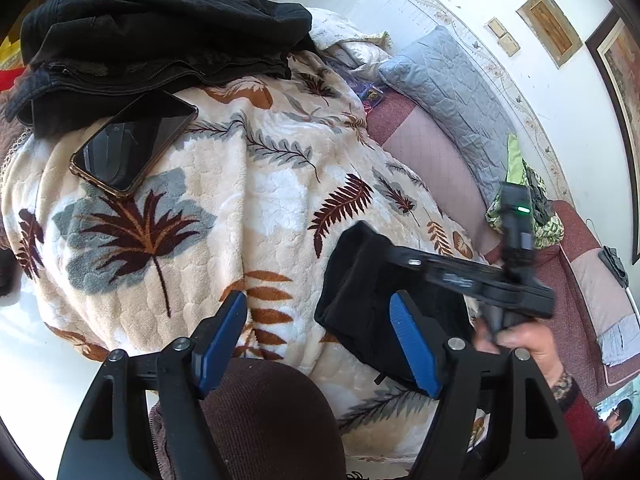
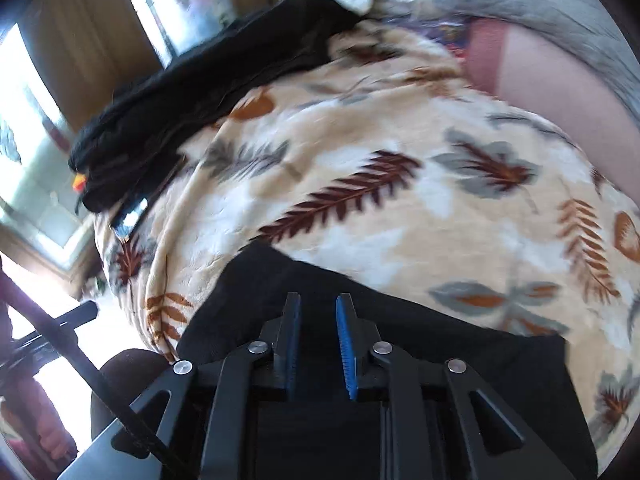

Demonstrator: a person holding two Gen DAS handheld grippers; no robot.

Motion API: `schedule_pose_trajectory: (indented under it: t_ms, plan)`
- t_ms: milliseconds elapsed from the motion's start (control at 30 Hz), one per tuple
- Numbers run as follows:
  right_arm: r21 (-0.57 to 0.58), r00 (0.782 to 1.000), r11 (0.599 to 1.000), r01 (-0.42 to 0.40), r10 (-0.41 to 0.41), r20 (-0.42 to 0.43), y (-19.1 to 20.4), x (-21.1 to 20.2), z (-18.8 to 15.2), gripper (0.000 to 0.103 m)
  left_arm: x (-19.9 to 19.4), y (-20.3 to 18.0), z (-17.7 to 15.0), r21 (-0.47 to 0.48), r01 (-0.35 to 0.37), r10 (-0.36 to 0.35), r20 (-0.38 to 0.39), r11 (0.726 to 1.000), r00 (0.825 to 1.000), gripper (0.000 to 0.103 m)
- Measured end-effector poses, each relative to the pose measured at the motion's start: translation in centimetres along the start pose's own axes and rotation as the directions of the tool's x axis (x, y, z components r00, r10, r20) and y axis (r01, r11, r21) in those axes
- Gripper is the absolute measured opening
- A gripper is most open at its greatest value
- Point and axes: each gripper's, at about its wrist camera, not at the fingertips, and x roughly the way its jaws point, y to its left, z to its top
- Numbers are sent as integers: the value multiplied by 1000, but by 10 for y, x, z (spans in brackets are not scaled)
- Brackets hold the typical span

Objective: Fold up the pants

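The left gripper [image 1: 316,340] stands wide open with nothing between its blue pads [image 1: 222,340], poised over the leaf-patterned blanket [image 1: 224,208] with a brown rounded cushion-like shape [image 1: 264,412] just below it. The right gripper [image 2: 318,340] has its jaws drawn near together, a narrow gap left between them; no earlier view bears on it, and the blur there makes it hard to say whether the pads pinch the cloth, though nothing appears caught between them. Beneath and ahead of those jaws lies the folded black pants [image 2: 400,340], spread flat on the blanket; in the left view the same dark bundle [image 1: 360,300] sits just behind the left gripper's right finger, with the right gripper's body over it and a hand [image 1: 520,344] in a dark red sleeve gripping the handle. Farther off, at the blanket's far edge, a heap of black clothing [image 1: 160,36] lies piled, with a phone [image 1: 132,144] resting face up partly tucked under it. Beyond the blanket are a pink and maroon quilted bedcover [image 1: 432,152], a grey pillow [image 1: 448,92] against the white wall, and a green patterned bag [image 1: 520,200]. The right view shows bright windows and brown curtains [image 2: 88,40].
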Motion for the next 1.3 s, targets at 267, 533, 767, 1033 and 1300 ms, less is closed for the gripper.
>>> schedule_pose_trajectory:
  t_ms: [267, 533, 767, 1033, 1300]
  plan:
    - [12, 994, 995, 104, -103, -48, 33, 76, 20, 51, -11, 15, 2, -26, -31, 31, 12, 999, 999, 75]
    - [135, 986, 991, -14, -9, 166, -23, -8, -16, 51, -13, 4, 0, 1, -27, 27, 17, 1000, 999, 75]
    - [415, 988, 904, 106, -143, 58, -160, -37, -123, 51, -9, -27, -7, 81, -13, 14, -6, 997, 1000, 76]
    - [767, 884, 568, 300, -467, 0, -297, -132, -238, 51, -4, -62, -17, 177, -30, 37, -34, 984, 999, 76]
    - [755, 878, 609, 243, -468, 95, -297, -192, -284, 53, 23, -114, -35, 281, -17, 48, -104, 959, 993, 76]
